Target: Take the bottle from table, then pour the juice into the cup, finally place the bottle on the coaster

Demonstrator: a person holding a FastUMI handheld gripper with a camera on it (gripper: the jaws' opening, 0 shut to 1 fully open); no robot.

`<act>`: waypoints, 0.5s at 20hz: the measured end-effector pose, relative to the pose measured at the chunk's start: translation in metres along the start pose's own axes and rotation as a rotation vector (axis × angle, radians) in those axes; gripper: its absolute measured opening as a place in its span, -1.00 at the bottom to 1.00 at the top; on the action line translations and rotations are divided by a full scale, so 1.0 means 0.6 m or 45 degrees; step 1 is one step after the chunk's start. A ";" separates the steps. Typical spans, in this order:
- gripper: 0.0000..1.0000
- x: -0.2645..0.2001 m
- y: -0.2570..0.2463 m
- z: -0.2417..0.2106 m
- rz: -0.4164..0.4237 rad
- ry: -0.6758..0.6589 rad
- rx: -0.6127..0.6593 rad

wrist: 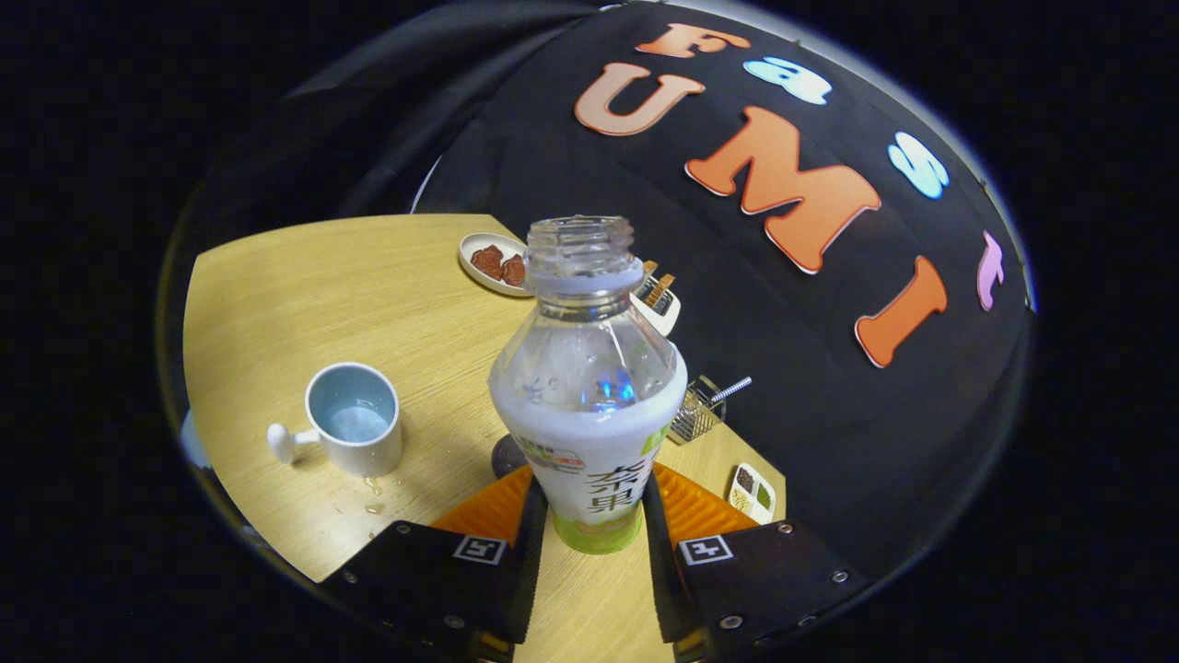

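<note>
Cup (355, 419): you have a pale mug with its handle turned away from the bottle, standing upright on the bench (368, 285), well apart from the jaws. A little liquid lies in its bottom; how much is hard to judge.
Drops (376, 493): a few wet spots on the wood just by the mug's foot.
Dark disc (508, 454): a rounded dark thing sits on the bench right behind the bottle's lower side; most of it is hidden, so you cannot tell whether it is the coaster.
Plate (493, 262): a small white dish with reddish-brown pieces, far across the bench; its near rim is cut off by the bottle neck.
Bottle (589, 405): your task piece, uncapped, upright between the fingers. Clear upper body, white label below, greenish base. The fill level is hard to read through the label.
Gripper (594, 516): your jaws are pinching the bottle, both fingers pressed on the label's two sides. Whether the base touches the bench or hangs just above it cannot be told.
Small tray (659, 299): a white dish behind the neck, contents half hidden.
Wire basket (697, 410): beyond the bottle's shoulder at the bench edge, a metal rod sticking out.
Divided dish (753, 493): near the edge, with small compartments of grains; details too small.
</note>
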State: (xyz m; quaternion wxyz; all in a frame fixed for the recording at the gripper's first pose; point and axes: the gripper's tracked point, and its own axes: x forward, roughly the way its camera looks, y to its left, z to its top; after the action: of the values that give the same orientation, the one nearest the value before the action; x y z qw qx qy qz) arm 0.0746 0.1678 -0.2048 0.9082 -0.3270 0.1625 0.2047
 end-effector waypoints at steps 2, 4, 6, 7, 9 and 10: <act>0.07 0.008 0.005 0.003 0.033 -0.014 0.168; 0.07 0.025 -0.005 0.004 0.069 -0.026 0.309; 0.07 0.042 -0.013 0.010 0.073 -0.040 0.380; 0.07 0.053 -0.015 0.012 0.078 -0.045 0.419; 0.07 0.076 -0.006 0.017 0.118 -0.054 0.543; 0.06 0.089 -0.005 0.019 0.133 -0.059 0.607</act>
State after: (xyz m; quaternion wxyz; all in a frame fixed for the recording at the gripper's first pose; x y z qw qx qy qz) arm 0.1241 0.1872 -0.2178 0.9513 -0.0897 0.2021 0.2146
